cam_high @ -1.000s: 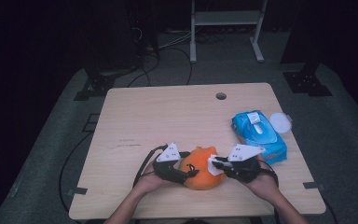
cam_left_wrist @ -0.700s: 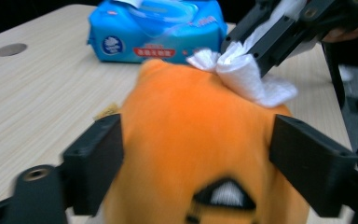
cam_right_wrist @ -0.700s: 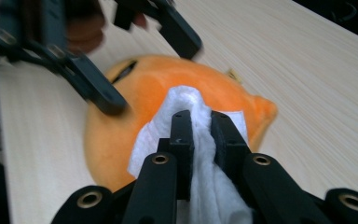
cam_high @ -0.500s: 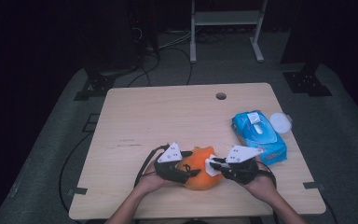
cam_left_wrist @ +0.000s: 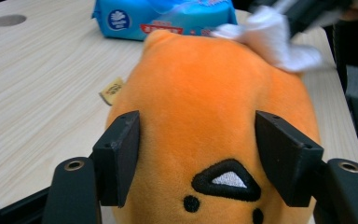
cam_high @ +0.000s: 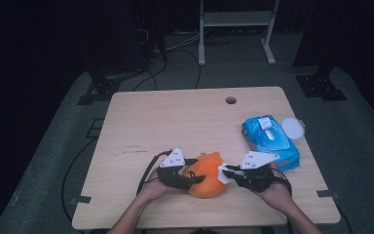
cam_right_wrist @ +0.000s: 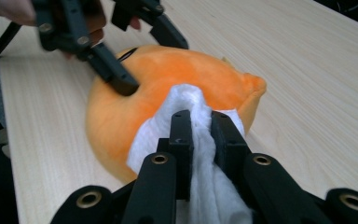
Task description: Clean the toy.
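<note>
Orange plush [cam_high: 207, 174] between left gripper [cam_left_wrist: 198, 163] fingers, just closing — pressing its sides; right gripper [cam_right_wrist: 200, 123] fingers pinch white wipe [cam_right_wrist: 186, 105] against plush.

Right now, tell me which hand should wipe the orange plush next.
Right. The right tongs are shut on the white wipe, which lies on the orange plush. The left tongs straddle the plush, their jaws just closing in, so they probably suit steadying it.

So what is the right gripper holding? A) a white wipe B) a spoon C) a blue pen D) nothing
A: in the right gripper view, the right gripper has its jaws pinched on a white wipe that lies against the orange plush toy.
</note>
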The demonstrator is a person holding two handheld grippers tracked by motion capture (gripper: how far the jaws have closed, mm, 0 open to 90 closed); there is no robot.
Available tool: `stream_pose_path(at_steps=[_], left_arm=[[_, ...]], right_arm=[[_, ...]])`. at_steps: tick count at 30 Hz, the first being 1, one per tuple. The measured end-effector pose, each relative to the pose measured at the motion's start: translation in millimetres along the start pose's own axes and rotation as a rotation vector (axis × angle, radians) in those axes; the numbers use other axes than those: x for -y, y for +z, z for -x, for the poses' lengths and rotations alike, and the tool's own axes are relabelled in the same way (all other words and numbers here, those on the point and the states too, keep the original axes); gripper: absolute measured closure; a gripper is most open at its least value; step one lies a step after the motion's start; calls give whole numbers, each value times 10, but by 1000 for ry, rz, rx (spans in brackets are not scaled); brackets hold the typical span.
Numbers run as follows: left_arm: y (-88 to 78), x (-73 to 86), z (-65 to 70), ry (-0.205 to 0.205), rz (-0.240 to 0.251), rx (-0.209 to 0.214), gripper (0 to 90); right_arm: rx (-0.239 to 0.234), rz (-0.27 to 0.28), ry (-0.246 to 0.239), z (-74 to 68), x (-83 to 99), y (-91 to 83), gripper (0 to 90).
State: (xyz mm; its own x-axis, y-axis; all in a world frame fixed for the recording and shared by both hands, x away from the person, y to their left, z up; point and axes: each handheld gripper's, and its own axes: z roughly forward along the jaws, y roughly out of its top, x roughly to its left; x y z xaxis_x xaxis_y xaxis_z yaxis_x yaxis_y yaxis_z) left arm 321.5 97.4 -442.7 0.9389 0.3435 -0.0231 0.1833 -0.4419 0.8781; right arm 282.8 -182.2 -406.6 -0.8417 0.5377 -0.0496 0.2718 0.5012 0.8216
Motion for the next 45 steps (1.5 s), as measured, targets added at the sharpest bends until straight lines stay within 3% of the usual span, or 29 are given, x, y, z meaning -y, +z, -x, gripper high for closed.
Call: stream_pose_path(at_steps=[5,10,14,17,18,19,20,23,26,28,33,37,40,45], left_arm=[[13,-15,42,39,-9,1,354],[53,-42,133,93,-23,29,356],[49,-28,105,76,-13,32,355],[39,-16,66,54,-10,26,355],[31,0,21,16,-1,23,355],[31,0,21,16,-1,23,357],[30,11,-11,-17,7,13,358],[36,13,-35,-39,12,-3,357],[43,27,-90,-95,25,-16,353],[50,30,-94,-106,30,-19,349],[69,17,-65,-100,27,-22,332],[94,3,-12,-59,30,-7,325],[111,-14,40,-22,28,8,317],[110,-16,43,-22,26,-1,309]], right_arm=[[-1,9,32,77,-15,43,790],[46,44,114,246,-44,142,790],[20,52,163,316,-9,173,790],[10,38,153,296,9,144,790],[6,31,152,288,21,129,790],[6,31,152,288,21,129,790],[-5,20,144,273,52,90,789],[-3,10,130,249,86,33,789],[-34,-6,105,197,128,-87,790],[-43,-1,94,176,107,-109,790],[-52,6,70,107,48,-74,790],[-47,9,59,87,26,-24,790],[-12,9,68,143,28,21,788],[-9,3,93,223,56,41,787]])
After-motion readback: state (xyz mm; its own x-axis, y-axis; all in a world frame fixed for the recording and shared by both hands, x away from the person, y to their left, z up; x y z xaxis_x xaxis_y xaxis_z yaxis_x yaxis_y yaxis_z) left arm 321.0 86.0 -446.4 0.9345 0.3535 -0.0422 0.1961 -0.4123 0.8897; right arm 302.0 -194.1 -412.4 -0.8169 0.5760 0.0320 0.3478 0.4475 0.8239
